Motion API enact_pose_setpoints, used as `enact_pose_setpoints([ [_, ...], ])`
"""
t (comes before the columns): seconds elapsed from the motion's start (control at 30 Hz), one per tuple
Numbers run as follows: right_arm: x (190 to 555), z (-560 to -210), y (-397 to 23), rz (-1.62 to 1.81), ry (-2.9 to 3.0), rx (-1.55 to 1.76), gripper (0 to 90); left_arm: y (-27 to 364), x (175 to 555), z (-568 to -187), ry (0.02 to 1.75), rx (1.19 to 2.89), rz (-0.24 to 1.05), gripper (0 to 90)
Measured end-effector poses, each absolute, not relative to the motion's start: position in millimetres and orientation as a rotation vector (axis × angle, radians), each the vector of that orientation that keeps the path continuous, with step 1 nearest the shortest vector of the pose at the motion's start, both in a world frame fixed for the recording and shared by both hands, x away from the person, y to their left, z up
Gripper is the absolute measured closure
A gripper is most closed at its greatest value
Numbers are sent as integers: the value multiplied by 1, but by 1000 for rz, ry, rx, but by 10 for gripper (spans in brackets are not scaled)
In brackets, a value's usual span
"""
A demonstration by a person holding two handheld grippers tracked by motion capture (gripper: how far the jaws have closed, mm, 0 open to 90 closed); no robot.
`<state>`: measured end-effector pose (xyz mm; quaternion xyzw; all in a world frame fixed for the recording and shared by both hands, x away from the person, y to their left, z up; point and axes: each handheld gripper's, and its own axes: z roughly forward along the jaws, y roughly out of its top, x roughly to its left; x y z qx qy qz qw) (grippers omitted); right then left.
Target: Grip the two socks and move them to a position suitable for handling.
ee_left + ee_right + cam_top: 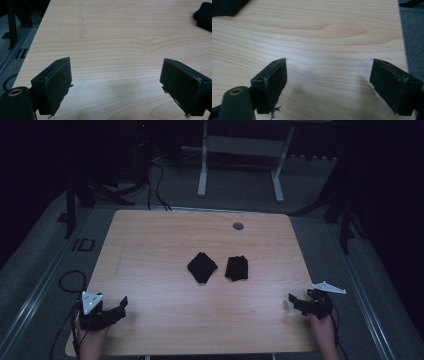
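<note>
High view: left gripper [121, 307] and right gripper [295, 301] low at near table [150, 245] corners, jaws spread, empty, aimed toward two black cloths [202, 267].

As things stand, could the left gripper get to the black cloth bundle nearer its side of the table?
Probably yes. The left gripper sits open at the table's near left corner, and bare wooden table lies between it and the left black bundle. Nothing stands in the way.

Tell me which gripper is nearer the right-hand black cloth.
Right. The right gripper sits off the cloth's near right; the left gripper is far across the table, past the other cloth.
</note>
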<state>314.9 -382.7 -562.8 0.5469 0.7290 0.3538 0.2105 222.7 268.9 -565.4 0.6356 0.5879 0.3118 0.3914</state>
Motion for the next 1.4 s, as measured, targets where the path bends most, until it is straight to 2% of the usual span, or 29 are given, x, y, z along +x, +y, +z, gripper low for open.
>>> enact_pose_setpoints([
  [0.13, 319, -560, -371, 979, 2099, 1489, 134, 259, 223, -566, 1381, 1666, 854, 109],
  [0.23, 322, -556, -363, 1006, 2133, 1469, 134, 256, 223, -565, 1386, 1671, 859, 110],
  [0.53, 330, -551, -341, 1008, 2203, 1399, 134, 252, 227, -565, 1417, 1691, 694, 110],
  [1.4, 382, -527, -264, 1120, 2315, 1255, 135, 235, 228, -567, 1360, 1777, 627, 102],
])
